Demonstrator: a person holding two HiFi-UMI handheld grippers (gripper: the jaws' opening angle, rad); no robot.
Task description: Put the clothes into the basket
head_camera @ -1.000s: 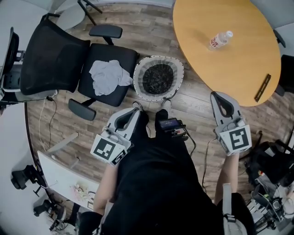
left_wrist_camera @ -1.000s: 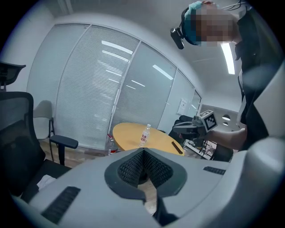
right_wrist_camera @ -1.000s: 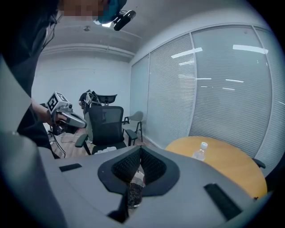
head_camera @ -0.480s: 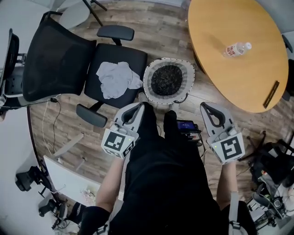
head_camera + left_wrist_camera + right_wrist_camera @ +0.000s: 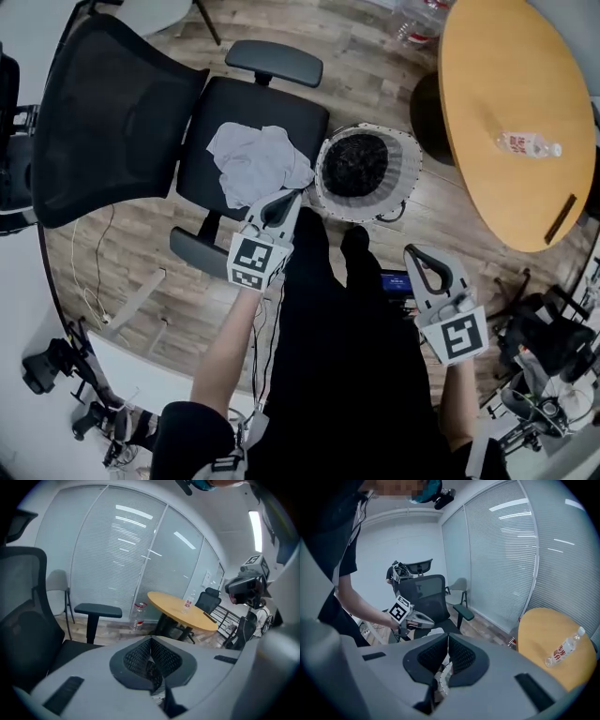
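Note:
A crumpled pale grey cloth (image 5: 255, 165) lies on the seat of a black office chair (image 5: 248, 122). Right of the seat stands a round basket (image 5: 405, 169) with a white rim and dark inside. My left gripper (image 5: 288, 195) is shut with nothing in it, its tips at the cloth's near right edge, just above the seat's front corner. My right gripper (image 5: 412, 251) is lower, below the basket and beside the person's legs, jaws closed and empty. In the right gripper view, the left gripper (image 5: 425, 618) hovers by the cloth (image 5: 436, 631).
A round wooden table (image 5: 506, 112) with a plastic bottle (image 5: 528, 144) on it stands right of the basket. Another bottle (image 5: 137, 615) stands on the floor by the table's foot. The chair's armrests (image 5: 274, 62) flank the seat. Cables and gear lie at the lower edges.
My left gripper has moved forward and down from beside the legs to the cloth's edge. The right gripper has drawn away from the table's rim toward the legs. Both stayed shut.

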